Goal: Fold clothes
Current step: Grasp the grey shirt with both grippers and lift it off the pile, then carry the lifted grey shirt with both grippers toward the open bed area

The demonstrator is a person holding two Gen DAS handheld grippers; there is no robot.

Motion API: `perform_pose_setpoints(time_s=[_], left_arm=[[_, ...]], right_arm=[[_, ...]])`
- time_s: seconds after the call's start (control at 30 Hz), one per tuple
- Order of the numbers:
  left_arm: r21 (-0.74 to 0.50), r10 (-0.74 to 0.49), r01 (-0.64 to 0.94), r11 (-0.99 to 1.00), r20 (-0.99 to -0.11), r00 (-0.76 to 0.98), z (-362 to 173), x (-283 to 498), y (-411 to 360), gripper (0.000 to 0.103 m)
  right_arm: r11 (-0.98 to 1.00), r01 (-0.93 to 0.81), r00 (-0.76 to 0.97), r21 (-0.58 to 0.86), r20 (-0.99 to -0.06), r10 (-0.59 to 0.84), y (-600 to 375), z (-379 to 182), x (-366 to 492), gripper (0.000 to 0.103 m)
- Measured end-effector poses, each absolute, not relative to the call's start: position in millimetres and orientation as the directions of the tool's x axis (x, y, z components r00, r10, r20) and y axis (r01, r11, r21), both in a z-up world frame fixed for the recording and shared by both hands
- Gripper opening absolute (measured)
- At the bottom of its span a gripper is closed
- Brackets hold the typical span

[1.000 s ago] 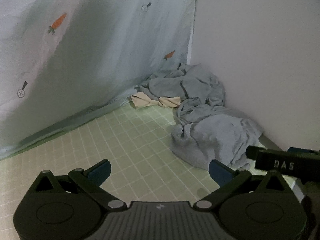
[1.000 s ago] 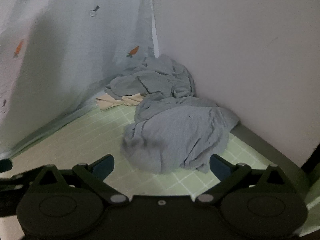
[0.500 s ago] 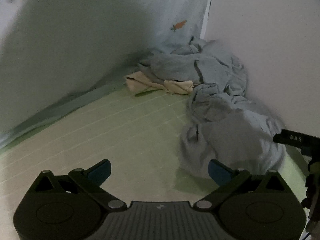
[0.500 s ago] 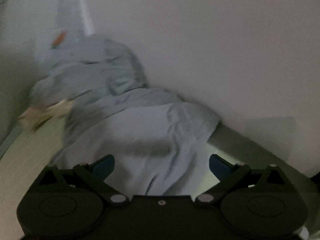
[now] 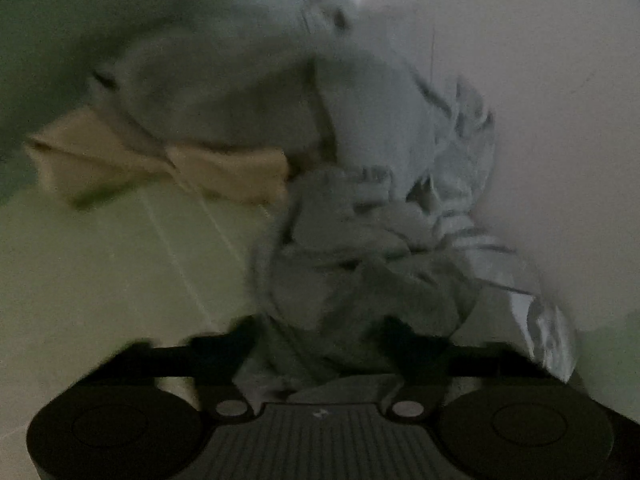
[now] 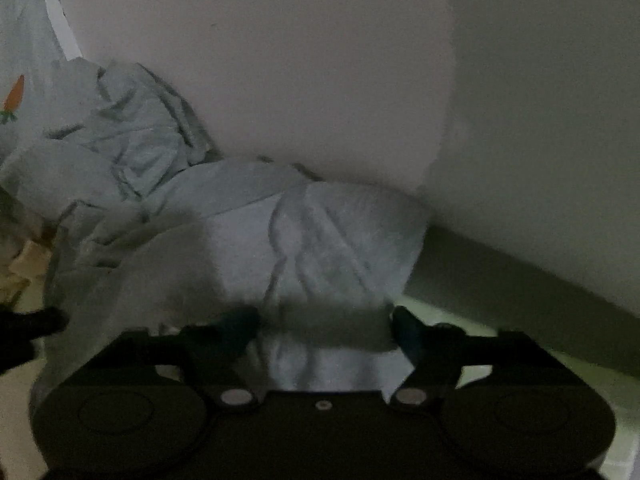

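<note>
A crumpled grey garment lies in a heap on the green checked mat in the corner by the wall. It also shows in the right wrist view. My left gripper is open, its jaws set around the near edge of the grey cloth. My right gripper is open, its jaws on either side of the cloth's right part. More grey clothes are piled behind. A beige garment lies partly under them.
A white wall stands close behind the heap. A carrot-print cloth hangs on the left side. The left gripper's finger shows at the left edge of the right wrist view. The mat's raised grey edge runs along the wall.
Both grippers have moved forward and down into the grey heap. Their jaws have narrowed from wide open and now straddle the cloth.
</note>
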State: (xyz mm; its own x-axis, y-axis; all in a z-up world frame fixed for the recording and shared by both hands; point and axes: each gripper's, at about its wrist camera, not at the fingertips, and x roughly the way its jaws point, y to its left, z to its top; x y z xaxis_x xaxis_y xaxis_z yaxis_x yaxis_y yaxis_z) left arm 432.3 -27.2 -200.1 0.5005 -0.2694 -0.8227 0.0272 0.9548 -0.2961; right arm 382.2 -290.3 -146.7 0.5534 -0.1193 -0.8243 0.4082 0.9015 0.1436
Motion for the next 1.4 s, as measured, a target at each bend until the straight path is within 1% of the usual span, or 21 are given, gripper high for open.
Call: perform_pose_setpoints(time_s=[0.03,0.07,0.1,0.13,0.17,0.2,0.27,0.5,0.6,0.8,1.03,1.13,1.27,1.4], left_arm=[[-0.302,-0.267,0.01,0.953,-0.826,0.496,-203.0,434.1,-28.3,0.041],[-0.299,-0.26,0.005,0.954,-0.823,0.505,-202.9,433.7,-28.6,0.031],[-0.303,-0.268,0.014,0.953,-0.821,0.504,-202.1,431.9,-29.6,0.019],[-0.304,-0.268,0.013,0.953,-0.819,0.507,-201.0,427.8,-29.8,0.016],[-0.304,-0.267,0.011,0.953,-0.818,0.51,-199.9,423.7,-29.9,0.011],[-0.302,-0.268,0.019,0.953,-0.815,0.513,-197.9,420.3,-28.8,0.009],[-0.283,-0.257,0.032,0.959,-0.811,0.526,-189.3,407.7,-26.3,0.006],[-0.215,-0.195,0.035,0.976,-0.789,0.583,-142.5,332.9,-13.3,0.005],[-0.19,-0.148,-0.003,0.982,-0.771,0.619,-120.4,287.3,4.2,0.005],[-0.21,-0.027,-0.188,0.96,-0.731,0.681,-75.8,183.5,48.8,0.005],[-0.173,0.212,-0.43,0.886,-0.674,0.708,-22.3,54.1,111.1,0.006],[-0.139,0.32,-0.514,0.847,-0.639,0.7,-2.8,1.8,149.5,0.006],[-0.165,0.406,-0.599,0.784,-0.595,0.694,19.3,-58.5,203.9,0.006],[-0.18,0.485,-0.66,0.729,-0.545,0.684,37.1,-110.2,247.5,0.006]], right_arm=[[0.905,0.394,0.562,0.158,-0.821,-0.101,-289.4,-146.2,382.0,0.06],[0.908,0.38,0.57,0.173,-0.818,-0.083,-288.6,-145.7,381.9,0.05],[0.912,0.366,0.577,0.185,-0.814,-0.067,-287.5,-145.0,381.5,0.045],[0.917,0.354,0.585,0.186,-0.809,-0.062,-285.8,-143.1,380.4,0.037],[0.919,0.348,0.594,0.184,-0.802,-0.064,-284.2,-140.9,378.7,0.023],[0.921,0.343,0.603,0.183,-0.795,-0.066,-282.6,-138.3,376.2,0.016],[0.926,0.328,0.628,0.187,-0.775,-0.066,-278.6,-130.2,366.0,0.01],[0.963,0.191,0.768,0.191,-0.64,-0.025,-254.6,-74.4,310.3,0.008],[0.964,0.144,0.802,0.225,-0.597,0.02,-248.2,-50.2,285.0,0.008],[0.96,0.015,0.849,0.278,-0.511,0.134,-222.6,-12.4,226.2,0.008],[0.933,-0.219,0.846,0.285,-0.421,0.327,-149.9,29.5,160.1,0.006],[0.922,-0.292,0.853,0.253,-0.367,0.371,-110.1,44.5,141.1,0.006],[0.891,-0.357,0.844,0.279,-0.313,0.436,-67.8,68.1,114.1,0.006],[0.859,-0.439,0.821,0.263,-0.271,0.502,-16.6,83.9,94.6,0.006]])
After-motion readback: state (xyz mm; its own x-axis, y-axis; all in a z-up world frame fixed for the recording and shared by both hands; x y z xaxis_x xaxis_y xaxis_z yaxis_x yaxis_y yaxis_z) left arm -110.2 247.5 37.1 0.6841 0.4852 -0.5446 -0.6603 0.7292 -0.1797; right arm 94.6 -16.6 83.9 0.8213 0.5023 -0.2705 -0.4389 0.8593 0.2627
